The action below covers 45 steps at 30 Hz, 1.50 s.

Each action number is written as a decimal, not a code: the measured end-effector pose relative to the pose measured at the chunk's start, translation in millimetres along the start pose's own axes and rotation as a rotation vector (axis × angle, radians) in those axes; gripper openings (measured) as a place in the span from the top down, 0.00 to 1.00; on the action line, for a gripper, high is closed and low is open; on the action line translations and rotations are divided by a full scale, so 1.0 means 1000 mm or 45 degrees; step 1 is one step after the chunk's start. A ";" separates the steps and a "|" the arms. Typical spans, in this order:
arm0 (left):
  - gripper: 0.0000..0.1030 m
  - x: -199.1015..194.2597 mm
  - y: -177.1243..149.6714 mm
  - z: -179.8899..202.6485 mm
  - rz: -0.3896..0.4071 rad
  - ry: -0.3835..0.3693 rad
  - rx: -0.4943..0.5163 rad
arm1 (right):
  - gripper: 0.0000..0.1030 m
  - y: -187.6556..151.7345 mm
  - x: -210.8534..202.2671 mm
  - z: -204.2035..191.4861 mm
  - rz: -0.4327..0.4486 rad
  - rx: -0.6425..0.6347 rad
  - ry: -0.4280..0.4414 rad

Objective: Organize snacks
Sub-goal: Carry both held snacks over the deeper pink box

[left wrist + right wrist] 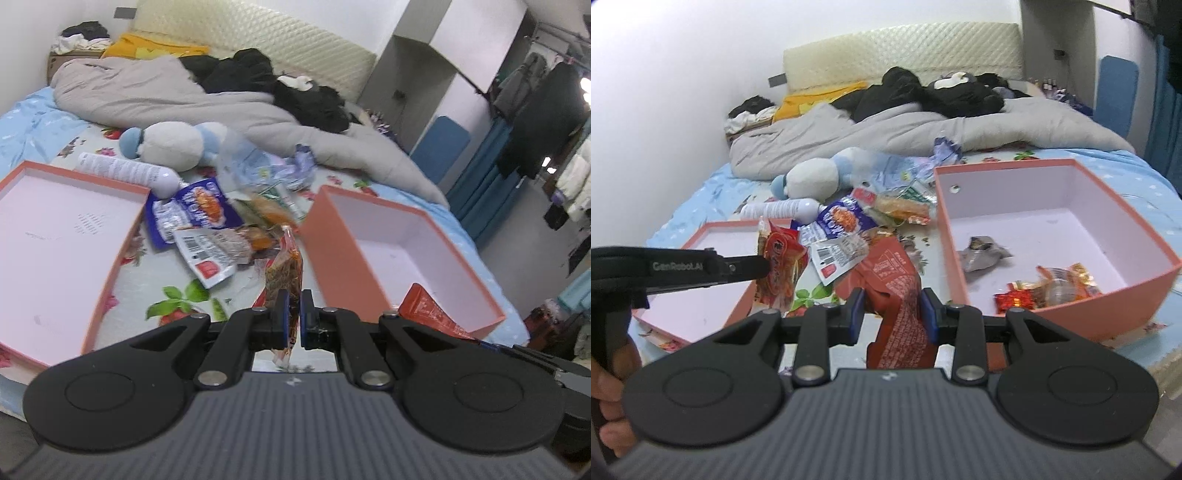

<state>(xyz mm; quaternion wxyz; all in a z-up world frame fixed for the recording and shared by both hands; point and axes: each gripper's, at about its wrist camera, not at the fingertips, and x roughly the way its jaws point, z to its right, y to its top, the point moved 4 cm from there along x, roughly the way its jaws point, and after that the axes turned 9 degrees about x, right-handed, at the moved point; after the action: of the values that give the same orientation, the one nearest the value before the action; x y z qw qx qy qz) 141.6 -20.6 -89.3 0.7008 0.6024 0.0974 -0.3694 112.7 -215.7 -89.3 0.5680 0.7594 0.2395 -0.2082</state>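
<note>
Carry step. Left tongs (294, 314) clenched a thin orange packet (284, 273); right tongs (893, 314) gripped a red wrapper (897, 295). Next, likely: release both into the deep box (1071, 192).

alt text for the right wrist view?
The right gripper holds a red-brown snack packet above a bed strewn with snacks. At left, the left gripper pinches a red snack packet; at right an orange box holds a few wrapped snacks.

Snack pile (857, 225) between lid (701, 295) and box (1067, 317).
</note>
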 end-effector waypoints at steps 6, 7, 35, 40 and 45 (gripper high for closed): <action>0.94 -0.011 0.011 0.027 0.035 -0.095 0.023 | 0.65 0.007 -0.026 0.022 0.051 0.035 -0.063; 0.94 -0.012 0.013 0.032 0.036 -0.114 0.033 | 0.65 0.008 -0.029 0.026 0.061 0.040 -0.073; 0.94 0.183 0.097 0.154 -0.174 -0.360 0.216 | 0.65 0.087 0.061 0.157 0.023 0.203 -0.259; 0.94 0.233 0.098 0.159 -0.255 -0.352 0.245 | 0.65 0.091 0.096 0.181 -0.014 0.251 -0.271; 0.94 0.267 0.096 0.160 -0.302 -0.342 0.265 | 0.64 0.091 0.125 0.193 -0.057 0.254 -0.274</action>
<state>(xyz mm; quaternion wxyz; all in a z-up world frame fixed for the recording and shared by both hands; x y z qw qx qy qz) 342.7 -273.8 -129.7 0.5930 0.6013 0.0346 -0.5344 258.8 -407.8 -145.0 0.5072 0.7798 0.1725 -0.3237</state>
